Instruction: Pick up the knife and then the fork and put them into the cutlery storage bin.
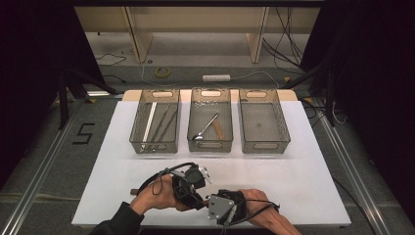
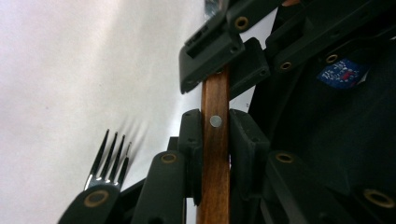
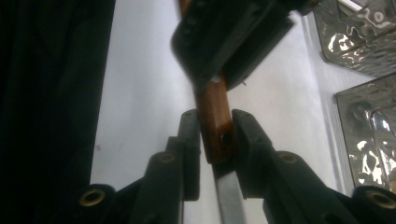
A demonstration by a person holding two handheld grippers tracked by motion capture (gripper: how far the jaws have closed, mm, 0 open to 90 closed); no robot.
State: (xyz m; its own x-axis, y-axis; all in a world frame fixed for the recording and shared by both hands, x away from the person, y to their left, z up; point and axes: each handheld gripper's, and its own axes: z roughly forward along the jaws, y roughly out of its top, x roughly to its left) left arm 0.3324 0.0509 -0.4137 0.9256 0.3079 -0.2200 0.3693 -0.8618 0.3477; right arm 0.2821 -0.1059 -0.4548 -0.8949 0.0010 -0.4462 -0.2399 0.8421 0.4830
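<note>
I've got both grippers low at the near edge of the table (image 1: 303, 161), meeting over one fork. In the high view the left gripper (image 1: 193, 188) sits just left of the right gripper (image 1: 211, 199), bodies nearly touching, hands (image 1: 156, 198) behind them.

Left gripper view: my left gripper (image 2: 215, 135) is clamped on the fork's wood handle (image 2: 215, 154), pads tight against both sides, a small metal rivet (image 2: 215, 121) showing between them. The handle runs up the frame into the other gripper's jaws above. The fork tines (image 2: 109, 156) stick out lower left, over the white table top.

Right gripper view: the right gripper (image 3: 215, 135) has the handle's end (image 3: 215, 126) between its jaws, the end with the hanging hole (image 3: 226, 138). The right pad looks to be against the wood; on the left side I can't tell if there's a sliver of gap. No earlier pic to compare, so I call it gripping, not 100% sure. Left gripper's jaws hold the same handle just above.

So the fork is off the table, held between both tools, near edge, well apart from the bins.

Far side: three clear bins in a row. Left bin (image 1: 142, 142) holds long thin utensils, mid bin (image 1: 195, 144) a spoon (image 1: 205, 128) and a wood-handled piece, right bin (image 1: 281, 142) looks bare.
</note>
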